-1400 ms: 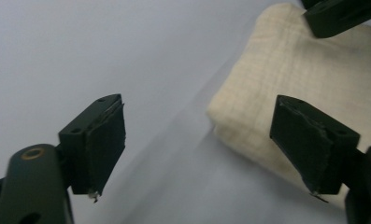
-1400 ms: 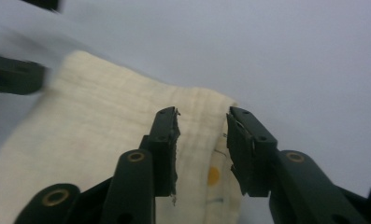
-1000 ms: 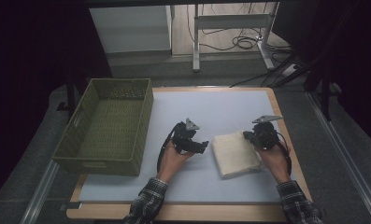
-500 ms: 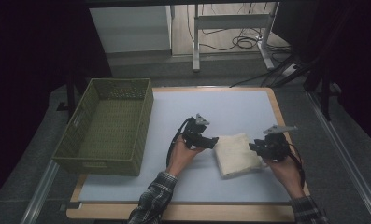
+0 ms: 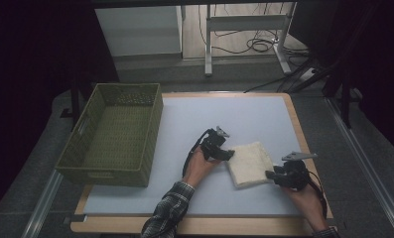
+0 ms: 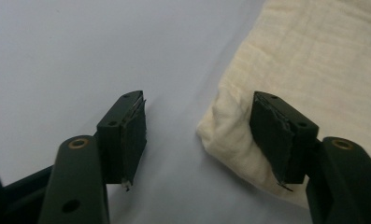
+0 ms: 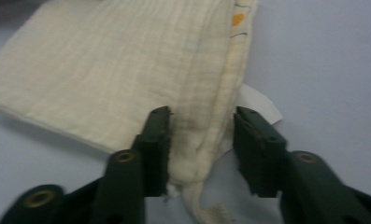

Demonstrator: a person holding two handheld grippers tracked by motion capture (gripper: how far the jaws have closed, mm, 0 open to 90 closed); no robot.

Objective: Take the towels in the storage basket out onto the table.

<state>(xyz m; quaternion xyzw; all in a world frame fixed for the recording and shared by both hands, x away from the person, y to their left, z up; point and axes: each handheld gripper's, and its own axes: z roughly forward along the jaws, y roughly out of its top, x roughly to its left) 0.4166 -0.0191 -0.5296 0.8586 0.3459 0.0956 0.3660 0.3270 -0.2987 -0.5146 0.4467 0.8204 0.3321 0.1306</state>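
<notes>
The folded cream cotton cloth [image 5: 250,163] lies well right of the green woven basket [image 5: 116,133]. The left gripper [image 5: 223,151], just been closing, stands spread over its corner; the right gripper [image 5: 270,174] stands spread around its edge, not pinching.

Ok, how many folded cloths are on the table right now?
1. The cream folded cloth lies on the table right of centre, between the left hand-held gripper and the right hand-held gripper. The green basket at the left looks empty, though its near inner wall is hidden.
</notes>
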